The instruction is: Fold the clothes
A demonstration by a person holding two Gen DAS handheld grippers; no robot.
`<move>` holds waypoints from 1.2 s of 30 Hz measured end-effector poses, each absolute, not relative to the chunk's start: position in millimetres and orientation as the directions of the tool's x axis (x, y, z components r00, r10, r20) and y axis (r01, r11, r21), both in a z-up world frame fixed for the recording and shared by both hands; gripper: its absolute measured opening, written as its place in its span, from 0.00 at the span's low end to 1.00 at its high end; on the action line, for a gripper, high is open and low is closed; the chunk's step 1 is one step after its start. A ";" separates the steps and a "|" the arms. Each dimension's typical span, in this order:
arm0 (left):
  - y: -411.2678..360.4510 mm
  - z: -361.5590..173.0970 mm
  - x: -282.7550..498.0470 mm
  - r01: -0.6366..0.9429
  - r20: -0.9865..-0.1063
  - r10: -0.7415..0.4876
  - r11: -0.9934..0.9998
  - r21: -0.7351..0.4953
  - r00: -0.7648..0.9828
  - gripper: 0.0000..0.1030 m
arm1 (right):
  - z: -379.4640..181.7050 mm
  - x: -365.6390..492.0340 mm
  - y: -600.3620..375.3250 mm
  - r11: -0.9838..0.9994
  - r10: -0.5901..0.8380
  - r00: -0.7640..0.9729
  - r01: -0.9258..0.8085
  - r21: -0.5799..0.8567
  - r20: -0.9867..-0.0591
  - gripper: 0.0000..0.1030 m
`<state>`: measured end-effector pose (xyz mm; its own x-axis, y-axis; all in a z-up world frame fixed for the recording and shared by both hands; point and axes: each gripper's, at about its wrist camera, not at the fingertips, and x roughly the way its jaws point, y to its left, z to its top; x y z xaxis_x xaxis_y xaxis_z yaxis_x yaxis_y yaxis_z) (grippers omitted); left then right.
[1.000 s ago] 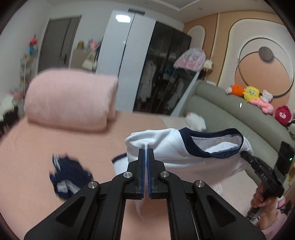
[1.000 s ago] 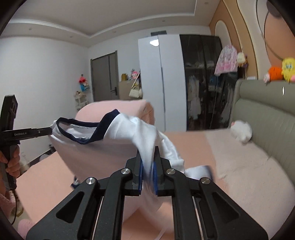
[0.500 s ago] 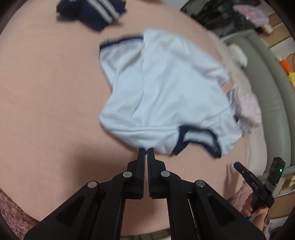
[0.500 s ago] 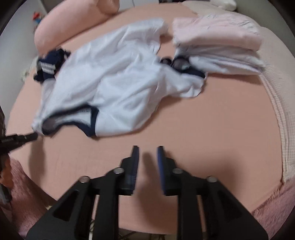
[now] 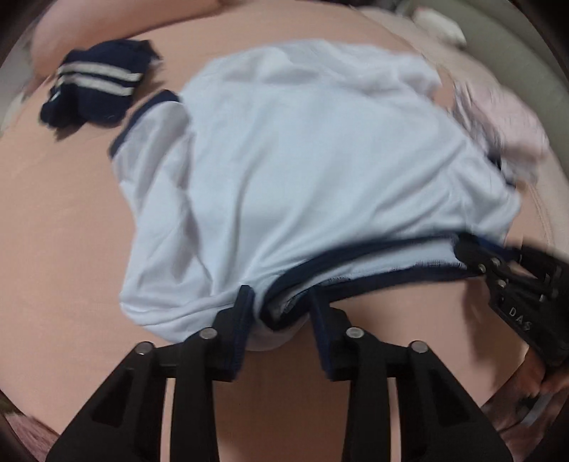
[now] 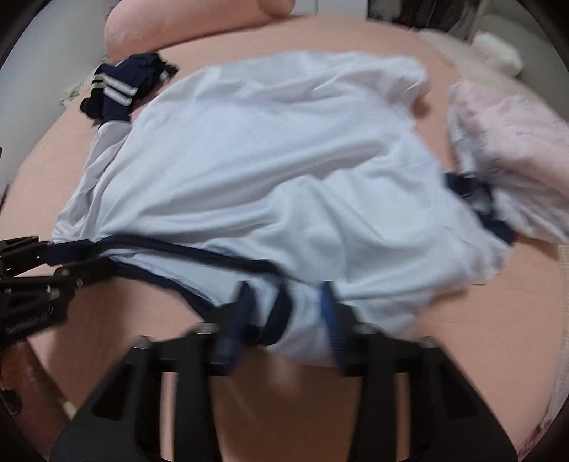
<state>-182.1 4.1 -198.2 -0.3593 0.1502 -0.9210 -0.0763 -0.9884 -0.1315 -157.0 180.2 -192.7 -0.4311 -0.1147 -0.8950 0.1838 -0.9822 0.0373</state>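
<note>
left wrist view: the left gripper points steeply down at the pink bed sheet. its jaws stand apart and have just been opening; the near shoulder edge of the white t-shirt, with the end of the navy neckband, lies between the fingers, and the pads do not look pressed onto it. the shirt is spread over the middle of the bed, neck opening toward the camera, one navy-edged sleeve off to the upper left. a dark navy garment with white stripes lies bunched beyond that sleeve, just apart from it. a pale pink folded pile sits at the shirt's right edge. the right gripper enters from the right, its tips at the far end of the neckband.

right wrist view: blurred. the right gripper also points down at the bed, jaws apart with the shirt's other shoulder and a loop of the neckband between them; they have just been closing, and whether the pads bite the cloth i cannot tell. the left gripper comes in from the left edge at the neckband's other end. the striped navy garment lies at upper left, the pink pile at right, a rolled pink blanket beyond.
</note>
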 end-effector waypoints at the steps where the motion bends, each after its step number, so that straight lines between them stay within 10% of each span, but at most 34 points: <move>1: -2.2 -192.9 -180.5 -0.046 -0.914 0.152 -0.988 -0.145 -0.377 0.14 | -190.7 -154.6 183.0 -0.986 -0.094 -0.438 0.167 0.022 -0.894 0.09; 19: -18.0 -199.1 -103.5 0.037 -0.857 0.384 -0.907 -0.421 -0.345 0.07 | -174.7 -72.5 207.3 -0.984 -0.153 -0.415 0.147 0.100 -0.897 0.09; 23: -38.0 -202.7 -115.1 0.129 -0.793 0.490 -0.816 -0.563 -0.363 0.54 | -149.4 -65.3 226.9 -0.960 -0.278 -0.475 0.114 0.255 -0.835 0.31; 29: -53.0 -223.1 -138.6 0.255 -0.755 0.529 -0.725 -0.639 -0.387 0.54 | -158.7 -80.1 274.5 -0.937 -0.232 -0.535 -0.101 0.334 -0.813 0.38; 31: -58.8 -226.3 -144.8 0.292 -0.726 0.556 -0.674 -0.679 -0.406 0.54 | -172.2 -83.3 281.4 -0.925 -0.243 -0.510 -0.134 0.355 -0.825 0.38; 34: -57.5 -224.2 -144.9 0.313 -0.821 0.462 -0.767 -0.560 -0.336 0.18 | -192.5 -87.8 291.3 -0.904 -0.264 -0.474 -0.181 0.386 -0.840 0.38; 36: -56.5 -222.9 -139.1 0.308 -0.856 0.417 -0.808 -0.503 -0.304 0.12 | -189.0 -88.1 280.1 -0.947 -0.211 -0.435 -0.133 0.294 -0.875 0.38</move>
